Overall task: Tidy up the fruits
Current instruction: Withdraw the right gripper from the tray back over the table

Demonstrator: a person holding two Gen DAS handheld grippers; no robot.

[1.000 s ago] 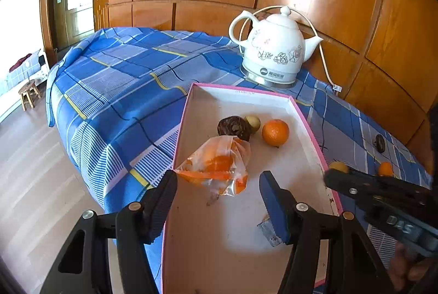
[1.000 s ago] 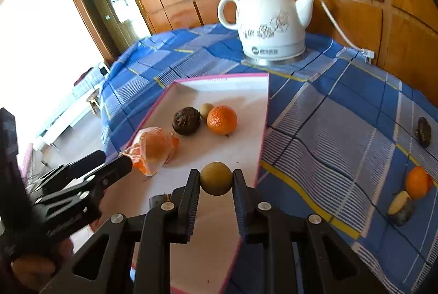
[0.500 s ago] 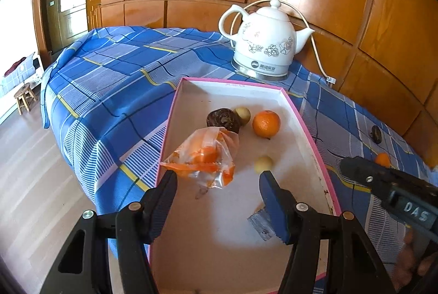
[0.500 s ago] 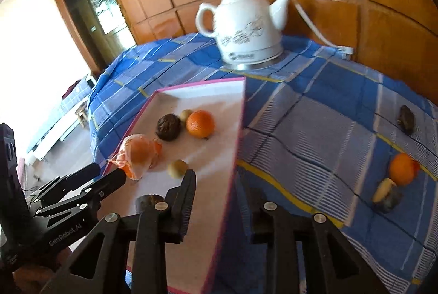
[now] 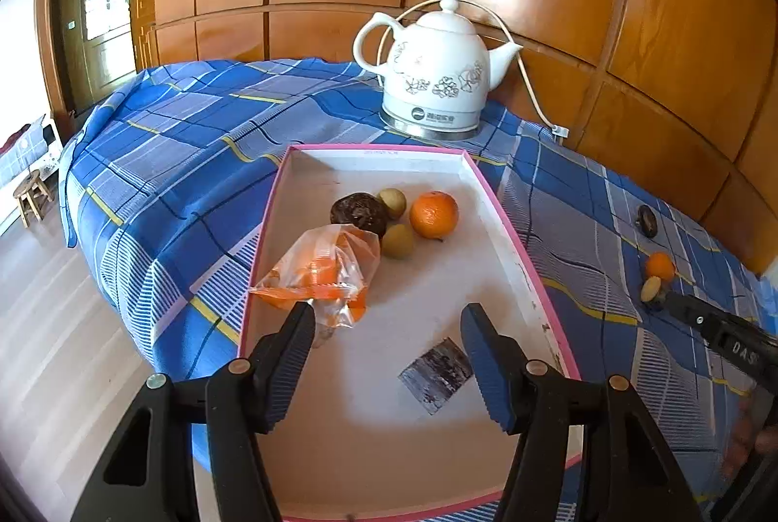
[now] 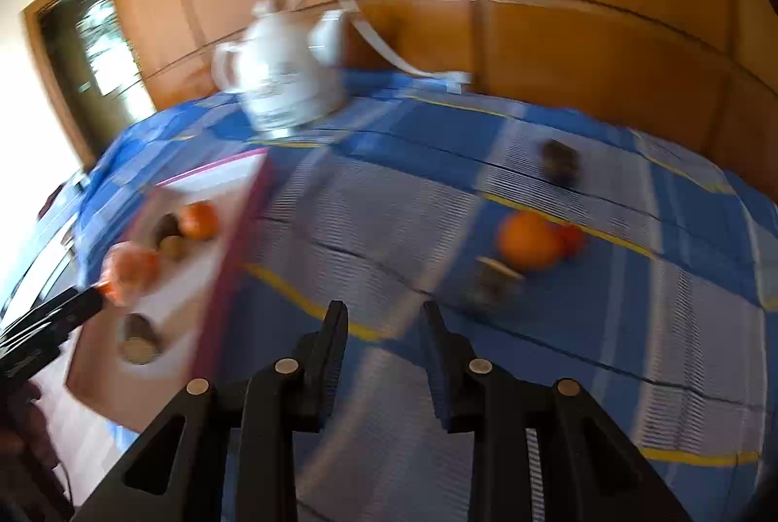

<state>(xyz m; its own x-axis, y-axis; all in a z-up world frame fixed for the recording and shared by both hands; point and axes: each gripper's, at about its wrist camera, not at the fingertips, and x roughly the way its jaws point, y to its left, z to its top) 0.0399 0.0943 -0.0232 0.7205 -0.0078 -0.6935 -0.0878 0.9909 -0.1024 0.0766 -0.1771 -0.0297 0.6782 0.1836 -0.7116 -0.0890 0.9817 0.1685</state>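
Observation:
A pink-rimmed white tray [image 5: 505, 220] lies on the blue checked cloth. In it are an orange [image 5: 433, 214], a dark brown fruit [image 5: 359, 213], two small greenish fruits [image 5: 397, 241], and a plastic bag of orange pieces [image 5: 321, 274]. My left gripper [image 5: 386, 344] is open and empty over the tray's near half. My right gripper [image 6: 384, 337] is open and empty over the cloth right of the tray [image 6: 233, 249]. An orange [image 6: 527, 241], a cut fruit [image 6: 493, 279] and a dark fruit [image 6: 559, 157] lie on the cloth ahead. The right wrist view is blurred.
A white kettle [image 5: 437, 79] with its cord stands behind the tray by the wooden wall. A dark wrapper [image 5: 436, 373] lies in the tray near my left fingers. The table's left edge drops to the floor.
My right gripper opened and dropped the small greenish fruit into the tray, then swung right over the cloth toward the loose fruits. The left gripper stayed open over the tray.

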